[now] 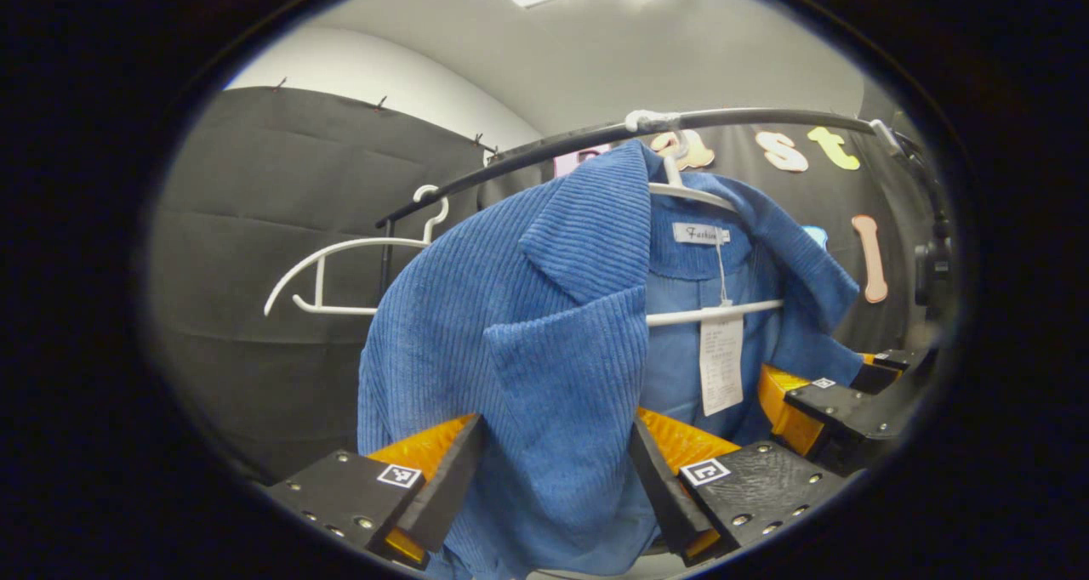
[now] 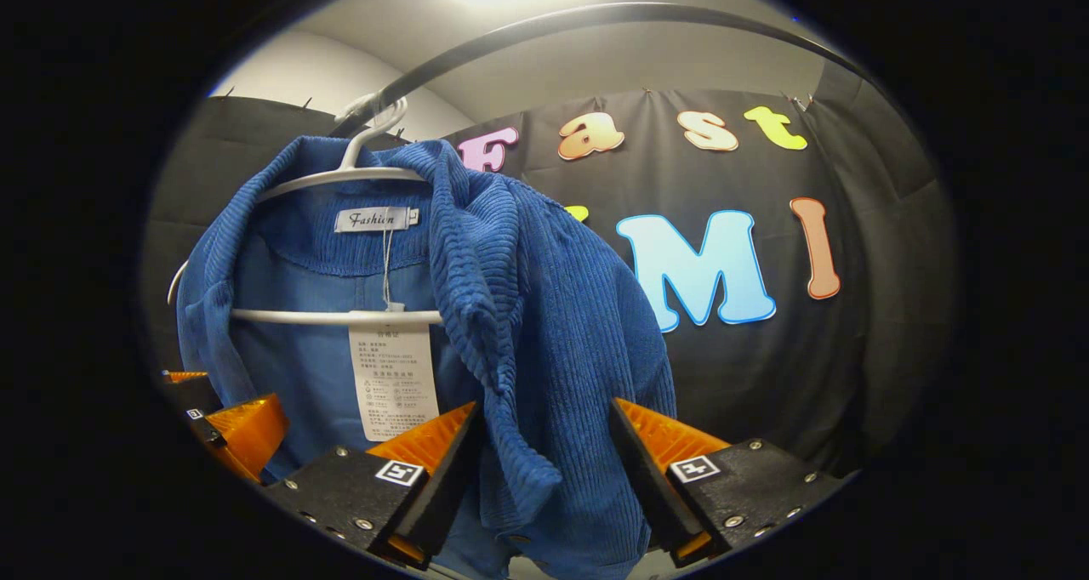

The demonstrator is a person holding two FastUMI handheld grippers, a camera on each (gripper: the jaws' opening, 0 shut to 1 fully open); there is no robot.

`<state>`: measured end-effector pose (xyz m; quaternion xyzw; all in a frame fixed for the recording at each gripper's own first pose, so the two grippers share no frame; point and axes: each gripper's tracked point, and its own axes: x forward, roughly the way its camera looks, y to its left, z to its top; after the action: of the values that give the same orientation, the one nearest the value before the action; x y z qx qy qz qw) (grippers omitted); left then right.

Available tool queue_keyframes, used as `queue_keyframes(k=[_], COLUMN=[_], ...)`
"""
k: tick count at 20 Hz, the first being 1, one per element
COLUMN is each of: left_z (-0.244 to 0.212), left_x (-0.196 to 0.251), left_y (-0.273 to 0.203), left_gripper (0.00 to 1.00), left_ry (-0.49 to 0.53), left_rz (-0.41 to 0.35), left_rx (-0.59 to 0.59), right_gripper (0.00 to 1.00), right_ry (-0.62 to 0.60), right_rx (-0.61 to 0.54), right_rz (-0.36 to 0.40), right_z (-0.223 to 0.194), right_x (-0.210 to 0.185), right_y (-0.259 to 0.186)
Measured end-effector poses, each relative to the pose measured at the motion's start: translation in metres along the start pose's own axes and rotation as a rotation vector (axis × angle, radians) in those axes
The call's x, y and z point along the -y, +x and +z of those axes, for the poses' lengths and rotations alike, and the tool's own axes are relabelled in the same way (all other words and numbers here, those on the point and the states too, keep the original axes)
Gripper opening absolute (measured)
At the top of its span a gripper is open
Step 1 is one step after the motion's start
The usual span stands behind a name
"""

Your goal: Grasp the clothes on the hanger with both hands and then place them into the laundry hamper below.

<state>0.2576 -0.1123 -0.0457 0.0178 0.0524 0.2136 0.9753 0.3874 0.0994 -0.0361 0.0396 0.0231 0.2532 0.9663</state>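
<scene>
Black cloth backs the rail point(image 1: 749, 117) where our blue jacket point(image 1: 544, 325) hangs on its hanger point(image 1: 715, 312), straight ahead; left tool point(image 1: 557, 469) and right tool point(image 2: 544, 461) straddle its front panels, fingers apart.

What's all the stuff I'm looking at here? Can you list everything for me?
jacket: one, blue corduroy, hanging on a hanger on the rail
hanger under jacket: one, white
spare hanger: one, white, bare, farther along the rail
rail: one, dark, overhead
paper tag: one, white, hanging inside the jacket
left gripper: one, fingers open either side of one jacket front
right gripper: one, fingers open either side of the other front
</scene>
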Motion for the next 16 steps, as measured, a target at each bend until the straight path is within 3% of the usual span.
queue_keyframes(k=[2,4,5,7,8,10,11,13,15,16], left_z=[0.001,0.003,0.003,0.003,0.004,0.005,0.010,0.018,0.032,0.041], left_x=[-0.006,-0.009,-0.008,-0.010,-0.008,-0.016,-0.016,-0.010,-0.015,-0.018], left_y=[0.000,-0.001,-0.002,-0.004,-0.004,-0.004,-0.003,-0.006,-0.013,-0.015], left_gripper=[0.99,0.52,0.67,0.51,0.43,0.14,0.14,0.03,0.08,0.03], left_ry=[0.013,0.011,0.006,-0.003,-0.010,-0.003,-0.002,-0.011,-0.010,-0.009], left_rz=[0.019,0.017,0.000,-0.020,-0.043,-0.027,-0.028,-0.063,-0.065,-0.070], left_rx=[0.007,0.006,0.004,-0.001,-0.004,0.001,0.003,0.019,0.055,0.069], right_gripper=[0.71,0.39,0.20,0.06,0.05,0.05,0.05,0.05,0.03,0.03], right_ry=[0.001,0.004,0.005,0.009,0.008,0.004,0.005,0.007,0.011,0.010], right_rx=[0.002,0.014,0.033,0.061,0.073,0.099,0.118,0.161,0.202,0.219], right_rz=[0.001,-0.003,0.001,0.021,0.023,0.019,0.013,-0.002,-0.012,-0.015], right_z=[0.000,0.004,0.008,0.016,0.020,0.032,0.039,0.055,0.072,0.079], right_x=[-0.002,0.001,0.002,0.000,0.002,0.005,0.008,0.013,0.016,0.018], right_y=[0.002,-0.001,-0.004,-0.008,-0.010,-0.011,-0.011,-0.012,-0.016,-0.018])
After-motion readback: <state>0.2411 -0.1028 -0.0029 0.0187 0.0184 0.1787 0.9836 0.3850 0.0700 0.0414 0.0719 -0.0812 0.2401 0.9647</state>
